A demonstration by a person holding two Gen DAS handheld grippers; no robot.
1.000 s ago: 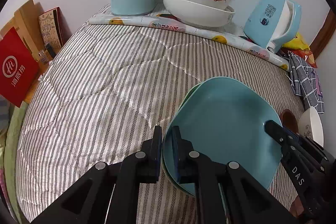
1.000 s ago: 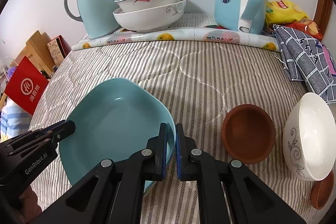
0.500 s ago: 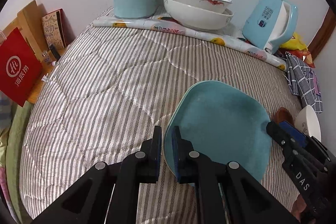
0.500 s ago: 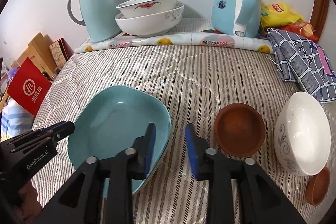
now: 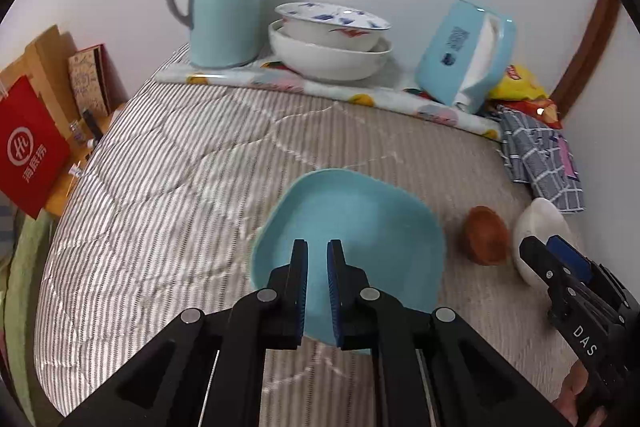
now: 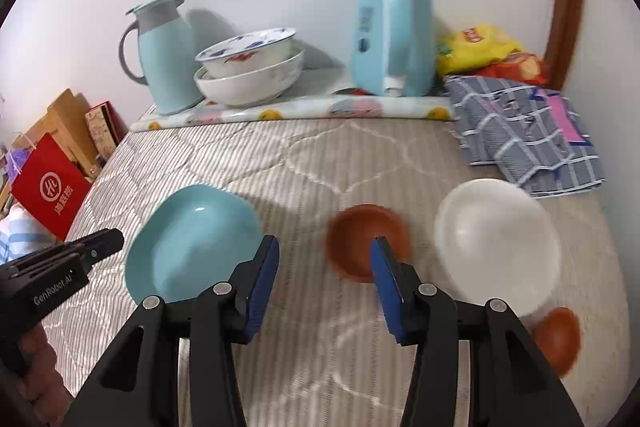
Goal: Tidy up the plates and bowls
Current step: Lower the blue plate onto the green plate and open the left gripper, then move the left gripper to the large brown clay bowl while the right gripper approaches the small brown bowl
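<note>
Between plate [image 6: 192, 239] and brown bowl [image 6: 366, 241]: bare quilt [image 6: 304, 167] strip.

The small brown bowl [image 6: 558, 339] at the bed's near right corner is blurred and partly hidden behind the white bowl [image 6: 496, 247] and a gripper finger.

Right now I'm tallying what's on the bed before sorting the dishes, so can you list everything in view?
Plate: one, light blue, left on the striped quilt.
Small bowls: two, brown; one mid-quilt, one at the right edge.
White bowl: one, right of the first brown bowl.
Large bowls: two, white, nested by the wall.
Jug: one, light blue, left of them.
Kettle: one, light blue, right of them.
Checked cloth: one, blue-grey, far right.
Snack bags: yellow and red, behind it.
Red bag: one, beside the bed.
Left hand-held gripper: black, shut, empty.
Right hand-held gripper: black, open, empty.
</note>
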